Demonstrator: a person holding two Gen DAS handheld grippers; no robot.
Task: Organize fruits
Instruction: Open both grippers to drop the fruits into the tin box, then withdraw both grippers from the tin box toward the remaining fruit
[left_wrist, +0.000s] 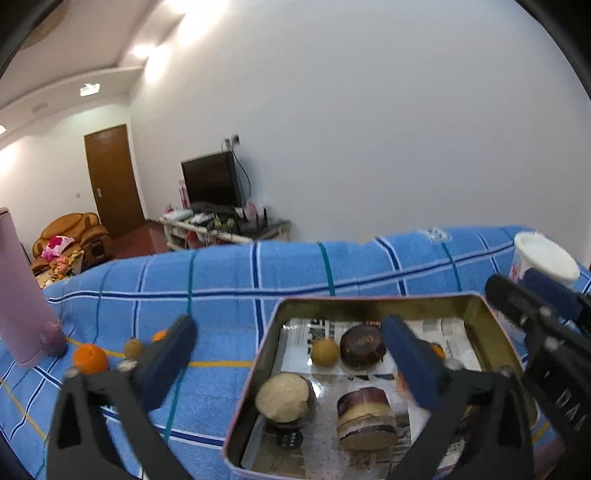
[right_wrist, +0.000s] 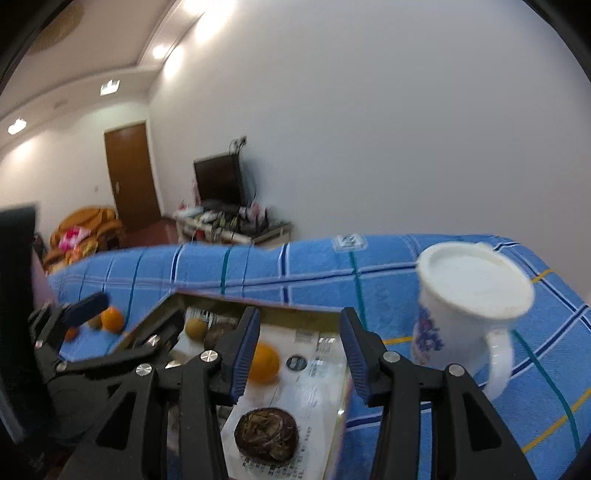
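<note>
Hovering my empty, spread right gripper (right_wrist: 299, 350) above the tin (right_wrist: 341, 402), I'd drop straight onto the orange (right_wrist: 264, 363); left gripper (left_wrist: 288, 362) also spread.

Open left claw (left_wrist: 288, 354) over tin (left_wrist: 258, 365), orange (left_wrist: 89, 359) on blue cloth (left_wrist: 221, 280)

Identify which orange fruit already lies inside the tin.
The orange beside the right gripper on the newspaper in the tin. The other oranges lie outside, on the blue cloth.
</note>
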